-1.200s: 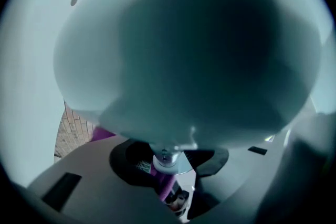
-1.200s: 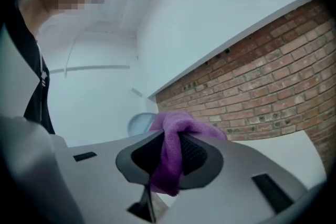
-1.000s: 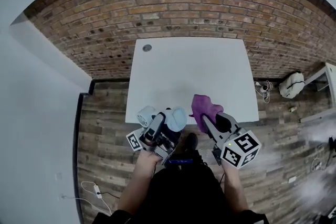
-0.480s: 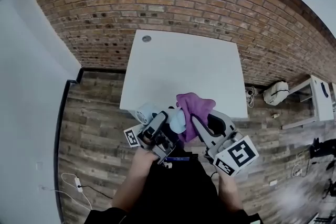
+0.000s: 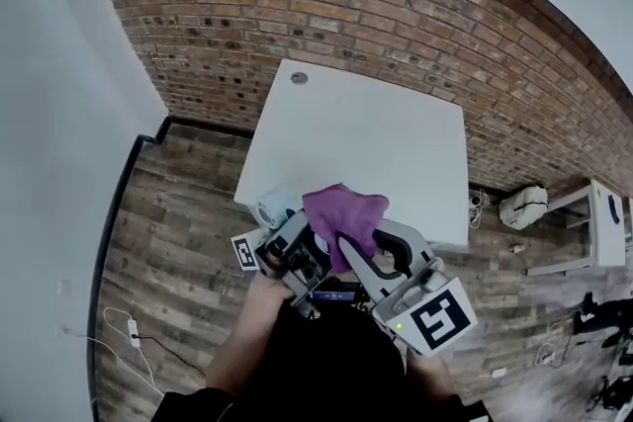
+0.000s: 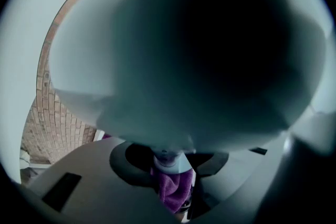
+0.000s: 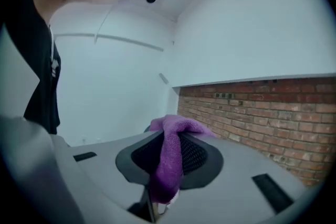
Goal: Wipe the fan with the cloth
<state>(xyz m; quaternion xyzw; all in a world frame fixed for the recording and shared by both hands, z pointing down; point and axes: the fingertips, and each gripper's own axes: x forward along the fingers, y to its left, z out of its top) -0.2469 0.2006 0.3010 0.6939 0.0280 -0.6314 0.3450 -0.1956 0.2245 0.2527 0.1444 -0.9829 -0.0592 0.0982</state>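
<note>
Brick wall (image 7: 262, 107) backs the cloth (image 7: 169, 165) only in the right gripper view.

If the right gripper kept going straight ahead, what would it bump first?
Past the purple cloth clamped in the right gripper, its view shows only open room up to the white wall; depth is unclear.

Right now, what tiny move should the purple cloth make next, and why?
Probably press the cloth onto the pale blue fan and rub it across. The right tool pinches the cloth and the left tool grips the fan by its stem. In the head view the cloth hangs right over the fan, so wiping looks ready to start.
</note>
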